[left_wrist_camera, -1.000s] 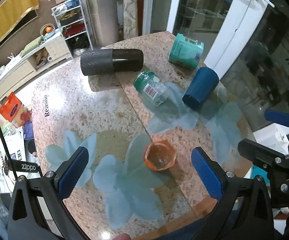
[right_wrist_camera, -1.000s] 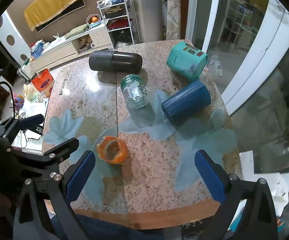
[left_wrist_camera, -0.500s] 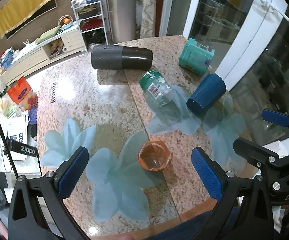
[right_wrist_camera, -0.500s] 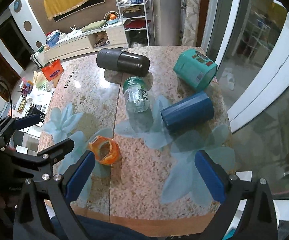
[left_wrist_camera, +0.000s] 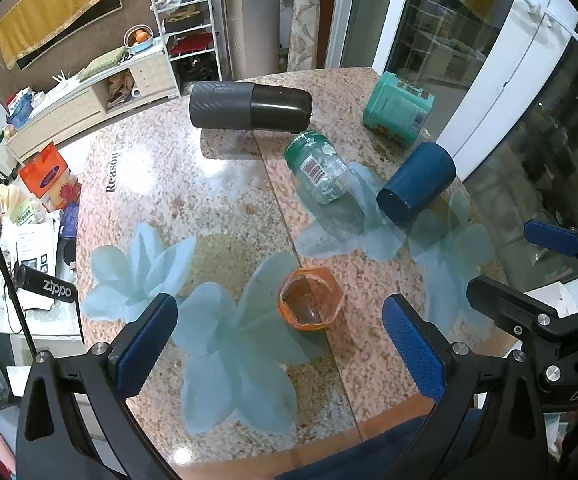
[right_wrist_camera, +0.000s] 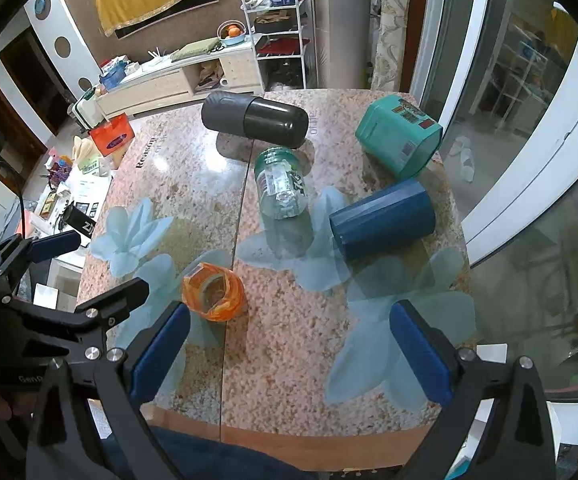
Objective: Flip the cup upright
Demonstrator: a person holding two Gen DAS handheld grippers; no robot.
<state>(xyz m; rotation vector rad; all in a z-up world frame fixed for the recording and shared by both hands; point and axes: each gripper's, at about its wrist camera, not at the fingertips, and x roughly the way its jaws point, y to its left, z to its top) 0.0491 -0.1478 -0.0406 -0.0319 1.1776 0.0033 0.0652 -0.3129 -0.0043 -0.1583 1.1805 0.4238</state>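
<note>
A small orange cup [left_wrist_camera: 310, 299] stands upright on the granite table [left_wrist_camera: 169, 184], mouth up; it also shows in the right wrist view [right_wrist_camera: 213, 297]. A dark blue cup [left_wrist_camera: 416, 184] lies on its side at the right; it also shows in the right wrist view [right_wrist_camera: 383, 219]. A clear glass jar with a green lid [left_wrist_camera: 321, 172] lies on its side [right_wrist_camera: 281, 186]. My left gripper [left_wrist_camera: 279, 346] is open and empty, above and just in front of the orange cup. My right gripper [right_wrist_camera: 289, 354] is open and empty over the table's near edge.
A black cylindrical flask [left_wrist_camera: 251, 105] lies on its side at the back. A teal tub [left_wrist_camera: 397, 109] lies tipped at the back right. Glass doors [right_wrist_camera: 529, 80] are close on the right. Clutter and shelves sit on the floor at the left [left_wrist_camera: 41, 200].
Both grippers have risen and pulled back from the table, so more of it shows. The objects have not moved. Both grippers stay open.
</note>
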